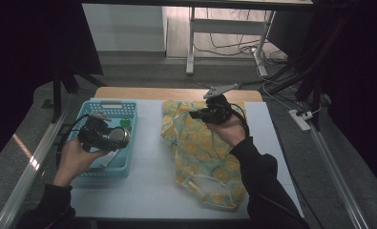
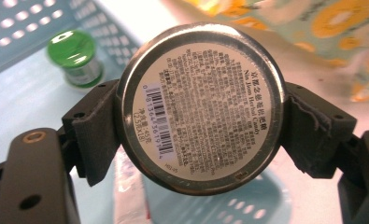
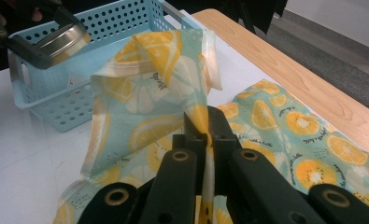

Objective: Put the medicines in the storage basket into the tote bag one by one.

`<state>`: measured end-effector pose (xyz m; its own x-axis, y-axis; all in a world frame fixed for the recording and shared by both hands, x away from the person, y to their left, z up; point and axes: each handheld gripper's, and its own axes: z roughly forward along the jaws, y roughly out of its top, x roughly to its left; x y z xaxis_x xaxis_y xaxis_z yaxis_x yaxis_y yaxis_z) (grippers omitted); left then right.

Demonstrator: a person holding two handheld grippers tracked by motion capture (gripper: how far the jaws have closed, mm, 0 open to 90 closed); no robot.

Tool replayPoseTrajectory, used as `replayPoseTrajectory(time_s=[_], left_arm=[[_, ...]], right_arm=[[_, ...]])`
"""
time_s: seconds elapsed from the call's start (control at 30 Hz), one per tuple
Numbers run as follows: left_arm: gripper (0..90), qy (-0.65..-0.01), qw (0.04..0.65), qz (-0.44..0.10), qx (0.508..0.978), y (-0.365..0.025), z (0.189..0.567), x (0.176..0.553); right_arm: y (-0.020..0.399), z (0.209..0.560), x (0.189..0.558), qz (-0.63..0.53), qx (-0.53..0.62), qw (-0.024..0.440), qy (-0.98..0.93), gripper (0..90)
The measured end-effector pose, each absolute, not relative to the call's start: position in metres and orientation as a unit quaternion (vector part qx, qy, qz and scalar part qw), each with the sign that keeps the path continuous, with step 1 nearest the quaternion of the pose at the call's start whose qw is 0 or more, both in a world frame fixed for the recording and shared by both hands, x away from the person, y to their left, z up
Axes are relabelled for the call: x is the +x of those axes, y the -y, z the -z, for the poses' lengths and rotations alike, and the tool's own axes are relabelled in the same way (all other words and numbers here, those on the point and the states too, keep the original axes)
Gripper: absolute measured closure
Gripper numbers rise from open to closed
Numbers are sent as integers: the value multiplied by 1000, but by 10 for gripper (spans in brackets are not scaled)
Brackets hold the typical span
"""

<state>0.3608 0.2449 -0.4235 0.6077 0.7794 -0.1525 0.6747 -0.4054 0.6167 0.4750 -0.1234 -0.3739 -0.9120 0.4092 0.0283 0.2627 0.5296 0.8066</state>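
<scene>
Metal tin (image 2: 202, 107) clamped in left gripper (image 2: 202, 135) above basket (image 1: 129, 110).

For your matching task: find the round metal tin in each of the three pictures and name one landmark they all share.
High view: the round tin sits left of centre, held over the blue basket.
Left gripper view: centre, clamped between the black jaws.
Right gripper view: top left corner.
Shared landmark: the blue basket.
</scene>
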Motion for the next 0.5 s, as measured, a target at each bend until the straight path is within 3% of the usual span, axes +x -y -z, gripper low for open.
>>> replayPoseTrajectory(time_s=[0.5], left_arm=[[210, -368, 355, -59, 857, -191, 407, 348]], right_arm=[[123, 376, 477, -444, 195, 85, -870, 900]])
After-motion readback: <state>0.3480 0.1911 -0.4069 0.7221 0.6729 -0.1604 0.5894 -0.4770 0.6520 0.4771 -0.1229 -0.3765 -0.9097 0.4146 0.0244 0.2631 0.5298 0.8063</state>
